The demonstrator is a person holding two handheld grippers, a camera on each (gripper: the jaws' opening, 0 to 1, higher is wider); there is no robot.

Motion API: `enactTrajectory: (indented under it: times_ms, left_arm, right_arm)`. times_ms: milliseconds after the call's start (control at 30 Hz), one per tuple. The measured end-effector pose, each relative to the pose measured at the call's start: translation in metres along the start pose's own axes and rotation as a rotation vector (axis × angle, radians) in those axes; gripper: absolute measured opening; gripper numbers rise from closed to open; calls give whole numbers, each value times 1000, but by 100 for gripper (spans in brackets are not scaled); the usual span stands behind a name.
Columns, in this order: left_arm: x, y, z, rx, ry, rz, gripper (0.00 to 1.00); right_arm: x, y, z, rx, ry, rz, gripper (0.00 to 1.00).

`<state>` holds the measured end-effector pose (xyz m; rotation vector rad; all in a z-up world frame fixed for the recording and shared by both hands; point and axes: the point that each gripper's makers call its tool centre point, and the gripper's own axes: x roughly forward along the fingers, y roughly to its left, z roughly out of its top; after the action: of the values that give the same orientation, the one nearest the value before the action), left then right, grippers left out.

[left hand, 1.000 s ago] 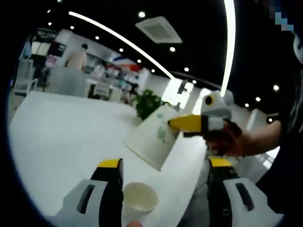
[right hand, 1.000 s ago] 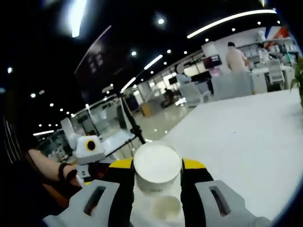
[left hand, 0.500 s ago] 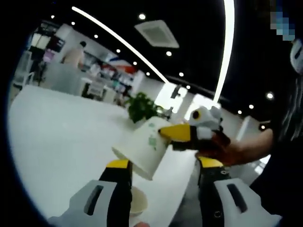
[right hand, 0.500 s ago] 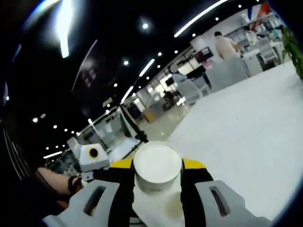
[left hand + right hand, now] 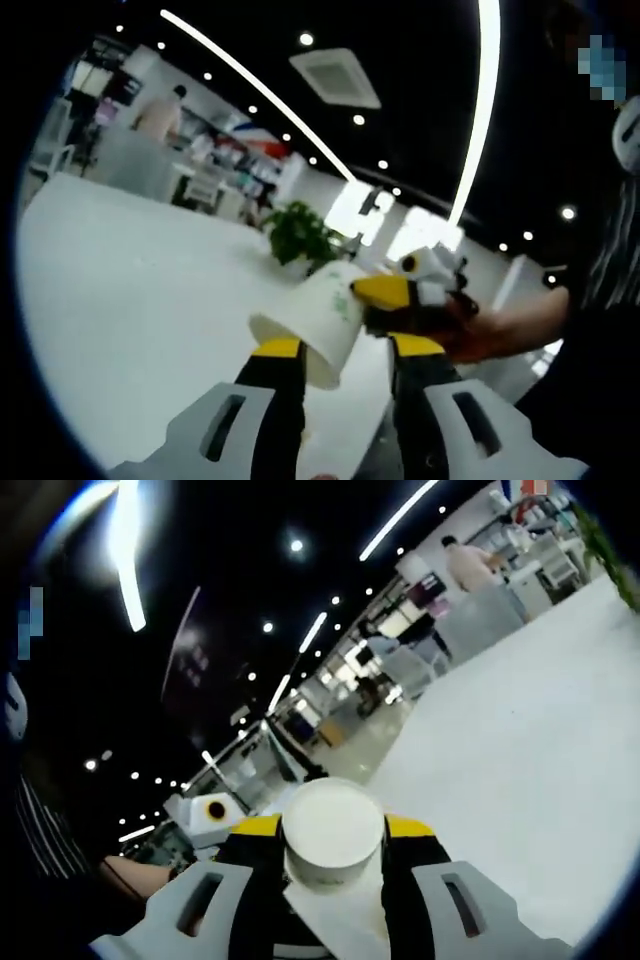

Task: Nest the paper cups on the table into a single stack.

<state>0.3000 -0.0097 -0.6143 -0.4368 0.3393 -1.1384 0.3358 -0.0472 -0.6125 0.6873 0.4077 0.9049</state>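
A white paper cup (image 5: 312, 318) with a green print hangs tilted, mouth down and to the left, over the white table (image 5: 130, 280). My right gripper (image 5: 378, 296) is shut on its base end. In the right gripper view the cup's round base (image 5: 333, 825) sits between that gripper's (image 5: 334, 834) yellow tips. My left gripper (image 5: 346, 347) stands below the cup with its jaws about a cup's width apart, and the cup's rim lies between their tips. The tilted cup hides whatever is lower between them. The left gripper's body (image 5: 208, 816) shows at the left in the right gripper view.
A potted plant (image 5: 298, 235) stands at the table's far side. The table's bare top (image 5: 540, 740) stretches wide. A person's hand (image 5: 482, 335) holds the right gripper. A person (image 5: 470, 565) stands far off among desks.
The right gripper has carried the tilted cup down and left, between the left gripper's tips. The left jaws have drawn closer together. The small cup seen below earlier is now hidden.
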Motion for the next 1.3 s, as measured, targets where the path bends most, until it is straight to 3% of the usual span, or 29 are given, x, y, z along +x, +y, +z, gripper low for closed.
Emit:
enactTrajectory:
  times_ms: [367, 733, 1067, 1300]
  left_arm:
    - [-2, -3, -5, -26, 21, -24, 20]
    - [2, -4, 5, -20, 27, -45, 11]
    - [1, -8, 8, -11, 38, -72, 8]
    - [-3, -20, 19, 22, 27, -138, 4]
  right_arm:
    - [-8, 0, -12, 72, 1, 27, 35]
    - [-12, 2, -12, 159, -34, 63, 35]
    - [-14, 6, -8, 146, -59, 98, 35]
    - [-13, 16, -2, 122, -62, 170, 36]
